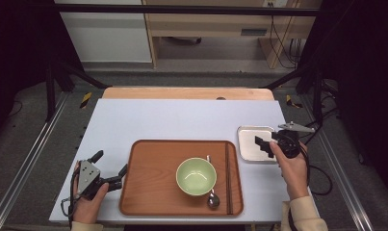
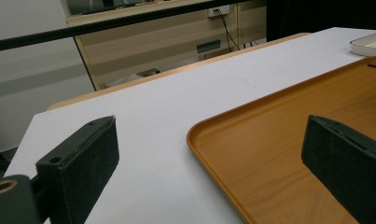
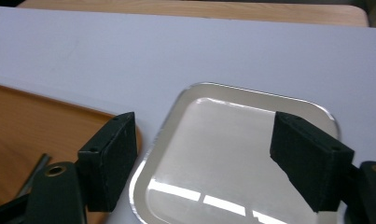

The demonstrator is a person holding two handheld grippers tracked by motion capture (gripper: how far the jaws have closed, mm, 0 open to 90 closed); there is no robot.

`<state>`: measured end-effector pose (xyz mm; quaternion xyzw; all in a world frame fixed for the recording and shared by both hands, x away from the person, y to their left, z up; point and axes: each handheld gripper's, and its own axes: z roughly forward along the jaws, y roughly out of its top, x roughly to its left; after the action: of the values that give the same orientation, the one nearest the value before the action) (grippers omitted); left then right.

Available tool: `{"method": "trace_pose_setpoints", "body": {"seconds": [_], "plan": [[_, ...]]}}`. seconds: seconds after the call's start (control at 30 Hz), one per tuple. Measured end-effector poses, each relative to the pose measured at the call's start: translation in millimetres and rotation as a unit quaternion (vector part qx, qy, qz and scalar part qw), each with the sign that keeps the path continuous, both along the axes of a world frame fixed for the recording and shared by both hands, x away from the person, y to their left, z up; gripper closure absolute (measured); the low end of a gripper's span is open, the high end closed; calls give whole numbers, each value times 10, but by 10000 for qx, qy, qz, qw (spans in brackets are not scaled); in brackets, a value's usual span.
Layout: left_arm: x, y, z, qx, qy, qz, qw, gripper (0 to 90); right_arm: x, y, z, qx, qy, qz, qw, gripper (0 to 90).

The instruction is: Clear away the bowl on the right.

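A brown wooden tray lies at the table's near middle and holds a green bowl, a metal spoon and dark chopsticks. A square silver plate lies just right of the tray. My left gripper is open at the tray's left edge, and its jaws straddle the tray rim with nothing between them. My right gripper hangs open over the silver plate, empty, with one jaw near the plate's left rim and the other over its right side.
The white table top stretches bare behind the tray, with a wooden edge at the far side. Metal frame rails run along both sides of the table. A corner of the tray and the chopstick tips lie left of the right gripper.
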<state>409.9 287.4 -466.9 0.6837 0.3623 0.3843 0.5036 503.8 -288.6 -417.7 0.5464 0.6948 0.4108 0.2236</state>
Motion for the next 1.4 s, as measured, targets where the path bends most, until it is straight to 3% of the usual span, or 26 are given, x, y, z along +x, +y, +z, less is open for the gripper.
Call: {"method": "trace_pose_setpoints", "body": {"seconds": [0.13, 0.23, 0.47, 0.67, 0.77, 0.93, 1.1, 1.4], "plan": [[0, -1, 0, 4, -6, -2, 10000, 37, -11, -97, -24, 39, -3, -76, 10000, 371], [-5, -4, 4, 15, -21, -11, 10000, 37, -18, -154, -46, 52, -18, -81, 10000, 381], [-2, -2, -1, 21, 1, -5, 10000, 37, -8, -210, -132, -324, -311, -181, 9988, 376], [-7, -13, 3, 37, -9, -15, 10000, 37, 5, -281, -154, -193, -64, -435, 9988, 257], [-6, -12, 1, 38, -6, -18, 10000, 37, 12, -340, -174, -189, 99, -531, 9984, 256], [4, 7, -4, -11, 4, 4, 10000, 37, -1, -425, -182, -138, 100, -687, 9975, 265], [-3, 4, -1, 8, 4, 7, 10000, 37, -6, -487, -211, -103, 209, -800, 9965, 310], [-1, -9, -2, 22, -4, 6, 10000, 37, 1, -566, -361, 33, 637, -916, 9937, 451]]}}
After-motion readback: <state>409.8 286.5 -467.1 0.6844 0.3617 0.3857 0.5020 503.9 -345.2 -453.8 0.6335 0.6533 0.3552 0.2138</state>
